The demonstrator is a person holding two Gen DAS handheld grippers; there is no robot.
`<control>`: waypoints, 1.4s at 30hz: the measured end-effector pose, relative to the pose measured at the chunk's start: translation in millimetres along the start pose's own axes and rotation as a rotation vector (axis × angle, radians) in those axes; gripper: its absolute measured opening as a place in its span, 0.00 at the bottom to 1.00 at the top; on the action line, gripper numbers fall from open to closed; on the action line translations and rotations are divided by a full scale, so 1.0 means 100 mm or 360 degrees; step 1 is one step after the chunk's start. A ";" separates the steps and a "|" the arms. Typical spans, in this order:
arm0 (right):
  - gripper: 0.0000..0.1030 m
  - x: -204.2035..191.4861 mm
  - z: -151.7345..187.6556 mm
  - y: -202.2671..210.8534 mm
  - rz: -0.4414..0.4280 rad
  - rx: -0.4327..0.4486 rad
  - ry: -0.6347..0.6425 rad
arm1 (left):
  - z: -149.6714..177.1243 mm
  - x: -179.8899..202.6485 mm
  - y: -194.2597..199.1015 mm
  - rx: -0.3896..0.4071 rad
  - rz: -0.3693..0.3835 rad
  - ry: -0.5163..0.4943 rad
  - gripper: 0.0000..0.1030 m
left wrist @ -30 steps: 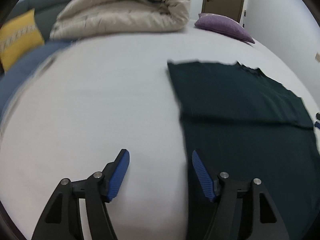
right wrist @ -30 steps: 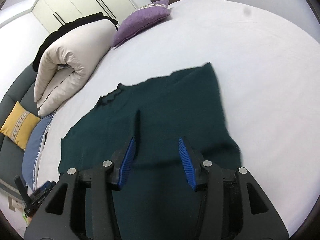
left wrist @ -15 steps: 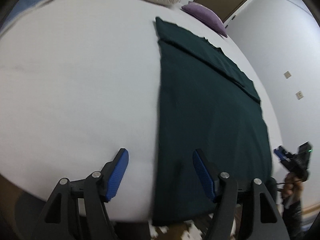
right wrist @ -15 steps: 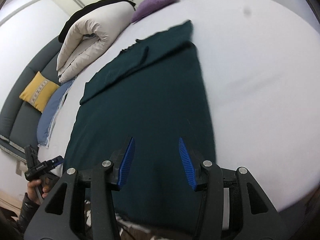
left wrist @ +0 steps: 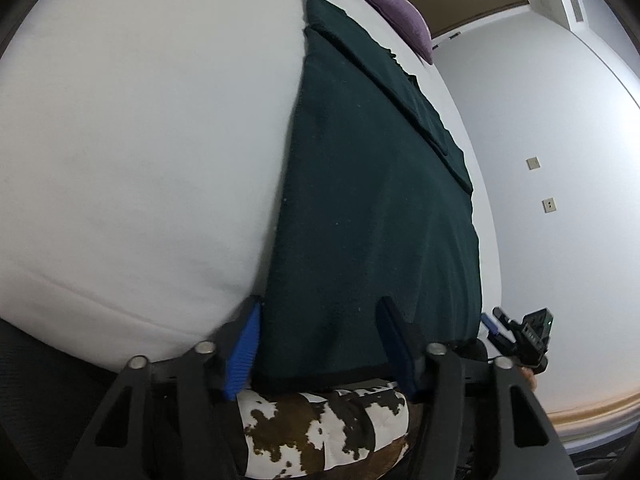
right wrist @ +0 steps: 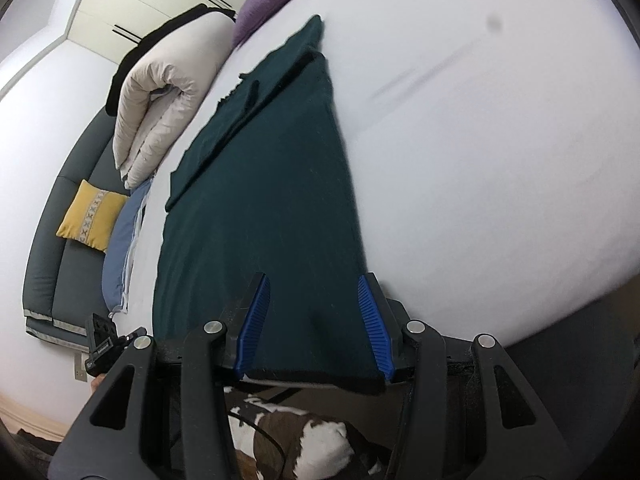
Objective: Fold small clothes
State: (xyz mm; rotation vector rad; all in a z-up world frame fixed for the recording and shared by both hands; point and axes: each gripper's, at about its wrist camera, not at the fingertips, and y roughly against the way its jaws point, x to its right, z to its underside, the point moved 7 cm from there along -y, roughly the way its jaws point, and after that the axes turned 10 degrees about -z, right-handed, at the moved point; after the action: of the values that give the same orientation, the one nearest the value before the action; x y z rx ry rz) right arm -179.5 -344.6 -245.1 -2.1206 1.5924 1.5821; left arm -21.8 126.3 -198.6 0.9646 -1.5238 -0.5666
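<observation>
A dark green garment [left wrist: 372,208] lies flat on the white bed [left wrist: 140,140], its hem hanging over the near edge, its sleeves folded in at the far end. It also shows in the right wrist view [right wrist: 272,208]. My left gripper [left wrist: 320,344] is open, its blue pads on either side of the hem's left corner. My right gripper [right wrist: 314,324] is open, its pads either side of the hem's right corner. The right gripper [left wrist: 520,332] shows in the left view, the left gripper [right wrist: 108,340] in the right view.
A rolled cream duvet [right wrist: 160,92] and a purple pillow [right wrist: 268,4] lie at the far end of the bed. A grey sofa [right wrist: 56,248] with a yellow cushion [right wrist: 90,216] stands on the left. A cowhide rug [left wrist: 320,432] lies below the bed edge.
Both grippers have drawn back and down from over the garment to its hem at the near bed edge. Both stay open.
</observation>
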 end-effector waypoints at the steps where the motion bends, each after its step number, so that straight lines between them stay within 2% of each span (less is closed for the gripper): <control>1: 0.44 0.02 0.03 0.01 0.0007 -0.0010 -0.0014 | -0.01 0.00 -0.02 -0.0007 -0.0004 0.0007 0.39; 2: 0.44 0.05 0.04 0.02 0.0015 -0.0017 -0.0026 | -0.02 -0.01 -0.03 -0.0012 -0.0016 0.0010 0.30; 5: 0.44 0.11 0.07 0.07 0.0035 -0.0036 -0.0057 | -0.01 -0.03 -0.06 -0.0021 -0.0043 -0.0001 0.14; 8: 0.44 0.16 0.11 0.08 0.0079 -0.0096 -0.0067 | -0.01 -0.01 -0.09 -0.0028 -0.0059 -0.0023 0.11; 16: 0.44 0.18 0.22 -0.04 0.0103 -0.0252 -0.0106 | -0.01 0.00 -0.10 -0.0031 -0.0086 -0.0057 0.08; 21: 0.40 0.18 0.22 -0.11 0.0129 -0.0281 -0.0113 | 0.01 -0.04 -0.07 -0.0031 -0.0083 -0.0060 0.07; 25: 0.17 0.21 0.25 -0.13 0.0143 -0.0304 -0.0106 | 0.01 -0.04 -0.07 -0.0029 -0.0084 -0.0060 0.07; 29: 0.07 0.24 0.29 -0.12 0.0113 -0.0301 -0.0129 | 0.02 -0.04 -0.07 -0.0025 -0.0088 -0.0058 0.07; 35: 0.06 0.15 0.27 -0.10 0.0110 -0.0274 -0.0070 | 0.02 -0.03 -0.01 0.0018 -0.0103 -0.0074 0.06; 42: 0.06 -0.09 0.06 0.09 -0.0018 -0.0196 -0.0018 | -0.01 0.04 0.14 0.0070 -0.0055 -0.0082 0.06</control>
State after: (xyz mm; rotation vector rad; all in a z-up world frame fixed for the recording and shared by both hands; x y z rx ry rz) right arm -189.7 -339.2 -236.4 -2.1709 1.5137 1.7285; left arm -24.4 130.7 -184.6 1.0184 -1.5733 -0.5886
